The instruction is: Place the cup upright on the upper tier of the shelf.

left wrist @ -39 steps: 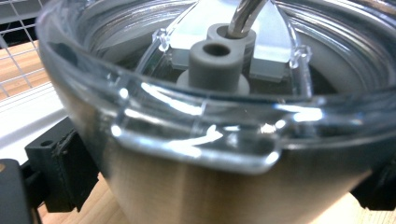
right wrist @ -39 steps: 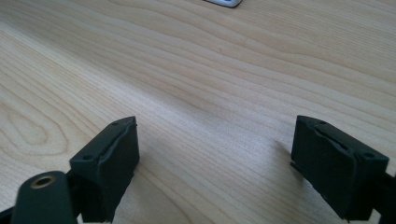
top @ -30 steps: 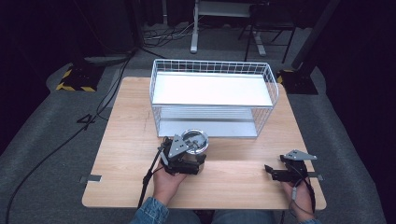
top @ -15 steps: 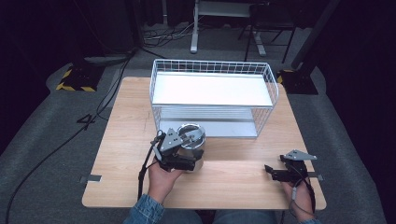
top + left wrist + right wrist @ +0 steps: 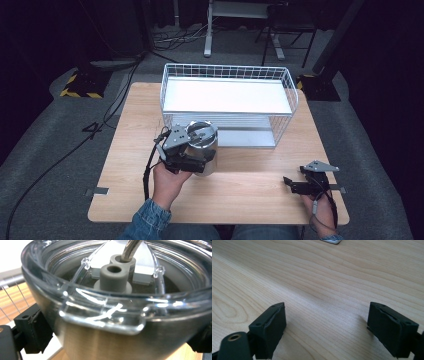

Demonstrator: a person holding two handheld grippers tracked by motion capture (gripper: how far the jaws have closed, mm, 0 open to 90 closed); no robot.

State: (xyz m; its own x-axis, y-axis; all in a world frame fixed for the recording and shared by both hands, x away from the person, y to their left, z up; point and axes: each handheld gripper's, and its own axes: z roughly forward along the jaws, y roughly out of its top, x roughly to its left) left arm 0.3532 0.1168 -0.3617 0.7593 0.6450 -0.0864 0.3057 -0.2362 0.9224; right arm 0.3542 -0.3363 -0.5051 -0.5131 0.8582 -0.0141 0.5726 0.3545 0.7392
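Left claw [image 5: 192, 161]: it is closed around the body of a steel tumbler [image 5: 201, 148]; in the left gripper view a black jaw is seen pressed to each side of the metal wall, just below the rim.
Steel tumbler: it is held upright over the table [image 5: 135, 145], just in front of the wire basket's lower left opening; whether its base touches the wood cannot be told from the high view.
Tumbler lid [image 5: 117, 287]: a clear plastic lid is seated on the rim, with two grey rubber ports at its middle, and a bent metal straw [image 5: 130, 248] is fitted in the farther one.
Wire basket [image 5: 227, 75]: a white two-level wire basket stands at the far middle of the table, with a white upper shelf and an open lower level facing the person.
Step in hand: the tumbler is judged to be in transport toward the basket, with the grasp already made and the placing not yet done.
Next move: a level carry is called for, so that the straw and lid are kept clear of the wire front, followed by a gentle set-down before the jaws are parted.
Right claw [image 5: 296, 185]: it is spread wide and holds nothing, resting low over the bare wood at the near right of the table, well apart from the tumbler.
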